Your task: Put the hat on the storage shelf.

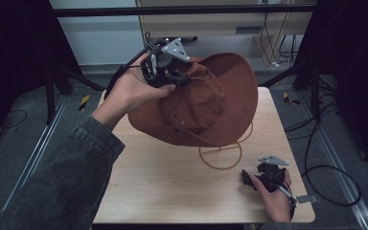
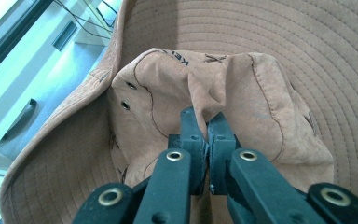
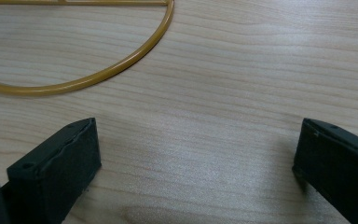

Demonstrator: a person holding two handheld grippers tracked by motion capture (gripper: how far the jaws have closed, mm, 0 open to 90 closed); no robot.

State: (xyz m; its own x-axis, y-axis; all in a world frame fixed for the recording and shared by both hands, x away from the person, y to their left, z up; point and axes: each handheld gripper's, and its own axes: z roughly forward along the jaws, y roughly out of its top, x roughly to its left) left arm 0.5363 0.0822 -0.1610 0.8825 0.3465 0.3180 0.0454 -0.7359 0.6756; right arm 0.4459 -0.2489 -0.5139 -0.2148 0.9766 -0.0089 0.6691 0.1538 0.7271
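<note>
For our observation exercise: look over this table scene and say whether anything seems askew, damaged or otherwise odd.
The brown suede wide-brimmed hat hangs tilted over the yellow wire stand, not seated on it. Its crown is bunched into a crease where the left tool pinches the fabric. No damage shows.

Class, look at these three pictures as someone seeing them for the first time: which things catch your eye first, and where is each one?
The big brown hat stands out first, held above the far half of the wooden table by the left gripper, whose jaws pinch a fold of its crown. Under it a yellow wire stand rests on the table. At the near right corner the right gripper rests low with its jaws wide apart.
</note>
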